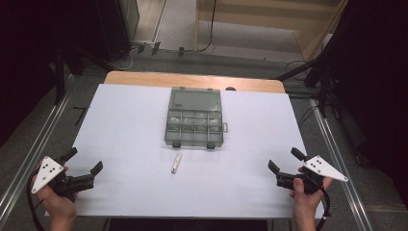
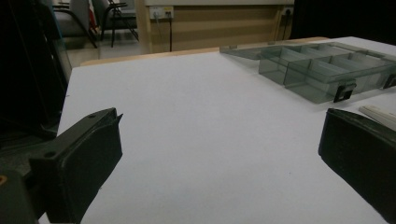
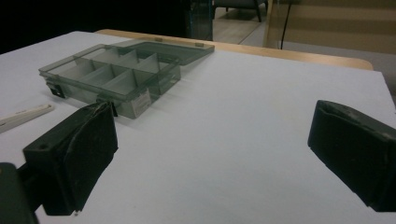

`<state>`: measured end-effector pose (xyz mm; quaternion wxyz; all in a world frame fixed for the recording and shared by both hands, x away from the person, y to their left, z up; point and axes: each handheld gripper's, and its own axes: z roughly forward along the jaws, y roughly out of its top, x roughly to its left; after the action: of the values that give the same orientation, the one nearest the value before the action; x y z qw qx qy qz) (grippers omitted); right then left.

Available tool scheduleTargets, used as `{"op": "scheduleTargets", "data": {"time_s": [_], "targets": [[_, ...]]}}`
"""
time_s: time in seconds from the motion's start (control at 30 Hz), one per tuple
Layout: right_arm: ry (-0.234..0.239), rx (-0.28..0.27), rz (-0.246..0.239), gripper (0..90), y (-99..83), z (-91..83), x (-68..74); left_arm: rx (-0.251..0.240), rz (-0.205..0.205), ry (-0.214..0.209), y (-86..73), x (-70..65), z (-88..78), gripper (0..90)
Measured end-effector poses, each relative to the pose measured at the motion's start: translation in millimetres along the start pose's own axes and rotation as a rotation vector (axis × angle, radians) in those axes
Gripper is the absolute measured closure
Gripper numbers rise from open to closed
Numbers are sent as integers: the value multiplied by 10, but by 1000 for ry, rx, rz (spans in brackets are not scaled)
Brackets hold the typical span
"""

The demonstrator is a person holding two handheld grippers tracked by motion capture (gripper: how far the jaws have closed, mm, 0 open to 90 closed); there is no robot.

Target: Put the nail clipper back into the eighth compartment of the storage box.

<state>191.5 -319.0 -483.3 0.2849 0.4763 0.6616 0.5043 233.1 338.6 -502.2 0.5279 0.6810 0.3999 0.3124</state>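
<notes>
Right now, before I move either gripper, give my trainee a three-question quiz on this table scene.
1. True or false: the lid of the smoky transparent plastic compartment box lies open.
2. Where does the small cream-white flat stick lie relative to the box? A) inside a compartment B) on the white table sheet, on the person's side of the box C) on the lid
3. What do the left gripper and right gripper hold?

Key: 1 true. 2 B. 3 Nothing; both stand open, apart from box and stick.
</notes>
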Motion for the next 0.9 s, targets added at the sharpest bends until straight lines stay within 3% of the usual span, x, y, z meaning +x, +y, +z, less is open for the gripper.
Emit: {"op": "scheduleTargets", "data": {"time_s": [0.13,0.2,0.3,0.57,0.83,0.9], "targets": [[21,7,-21,64,64,48,60,-10,-10,11,-2,11,-13,0],[48,18,-40,138,137,105,136,-5,3,19,0,-3,-6,0],[73,21,-43,138,170,144,173,-3,18,22,0,-23,-8,0],[149,80,-66,236,340,328,365,1,1,14,2,-4,-5,0],[175,149,-133,605,505,548,642,-2,-22,1,5,24,-5,0],[204,171,-149,687,520,591,685,2,-28,-3,7,34,-1,0]]}}
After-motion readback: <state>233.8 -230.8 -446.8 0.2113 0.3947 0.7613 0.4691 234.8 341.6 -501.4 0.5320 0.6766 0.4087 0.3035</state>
